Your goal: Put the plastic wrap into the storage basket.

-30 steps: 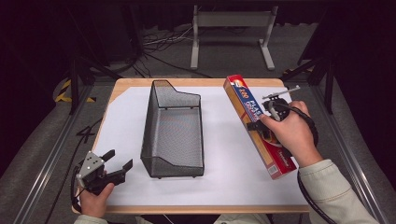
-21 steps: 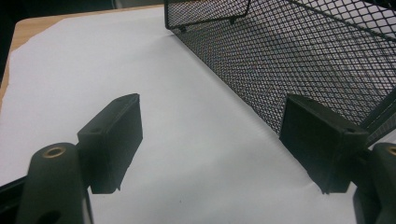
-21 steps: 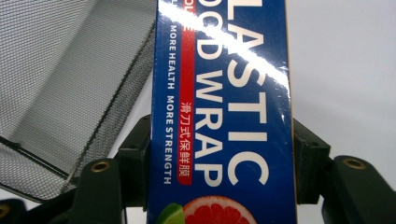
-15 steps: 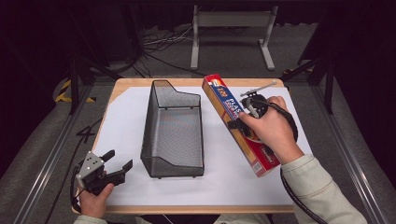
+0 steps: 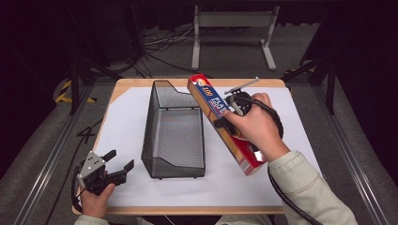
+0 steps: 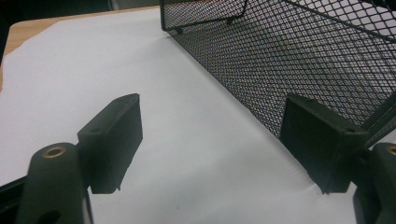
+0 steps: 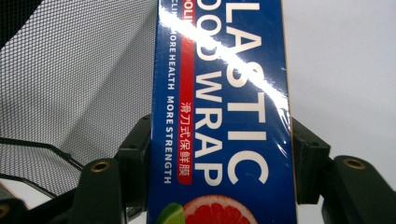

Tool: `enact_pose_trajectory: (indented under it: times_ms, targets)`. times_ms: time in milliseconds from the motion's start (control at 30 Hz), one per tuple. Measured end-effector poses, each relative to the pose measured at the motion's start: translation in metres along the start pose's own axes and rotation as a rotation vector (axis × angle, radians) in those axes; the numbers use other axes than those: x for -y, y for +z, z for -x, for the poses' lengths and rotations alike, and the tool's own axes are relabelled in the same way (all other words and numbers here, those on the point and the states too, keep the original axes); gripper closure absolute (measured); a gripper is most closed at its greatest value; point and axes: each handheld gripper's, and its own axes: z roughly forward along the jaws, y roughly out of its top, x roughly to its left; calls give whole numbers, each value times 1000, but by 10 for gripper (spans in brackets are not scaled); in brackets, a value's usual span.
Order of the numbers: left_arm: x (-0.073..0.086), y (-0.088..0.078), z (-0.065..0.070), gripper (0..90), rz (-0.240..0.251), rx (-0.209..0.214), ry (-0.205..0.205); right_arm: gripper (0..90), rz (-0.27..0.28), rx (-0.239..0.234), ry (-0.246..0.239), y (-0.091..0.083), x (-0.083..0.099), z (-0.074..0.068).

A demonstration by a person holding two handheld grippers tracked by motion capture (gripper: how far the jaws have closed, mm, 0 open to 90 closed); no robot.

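The right hand-held gripper [image 5: 224,123] clamps a plastic wrap box [image 5: 224,123] beside the mesh basket [image 5: 174,136]. The left hand-held gripper [image 5: 121,165] rests open, near left on the surface [image 5: 126,117].

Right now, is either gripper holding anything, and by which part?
The right gripper clamps the plastic wrap box across its two long sides, about mid-length. The left gripper is open and holds nothing.

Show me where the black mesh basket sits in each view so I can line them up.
High view: mesh basket at table centre, left of the plastic wrap box.
Left gripper view: upper right, beyond the open jaws.
Right gripper view: upper left, beside the clamped box.
Shared landmark: the white sheet beneath it.
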Motion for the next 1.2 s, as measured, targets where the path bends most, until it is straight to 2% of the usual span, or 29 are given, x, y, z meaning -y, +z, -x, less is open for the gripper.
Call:
enact_pose_trajectory:
  times_ms: [333, 467, 667, 933, 1033, 1200]
  targets:
    - [1, -2, -1, 220, 5, -3, -1, 392, -9, -13, -21, 11, -14, -24]
    - [1, -3, -1, 220, 5, -5, -2, 392, -17, 4, -30, 17, -19, -34]
    - [2, -5, -1, 220, 6, -5, -6, 392, -31, 3, -39, 27, -25, -46]
    - [1, -4, -1, 220, 9, -3, -5, 392, -42, 3, -30, 39, -30, -60]
    - [1, -3, -1, 220, 7, -1, -1, 392, -51, 30, -27, 44, -30, -66]
    - [1, -2, 0, 220, 8, 1, 1, 392, -62, 30, -13, 55, -30, -70]
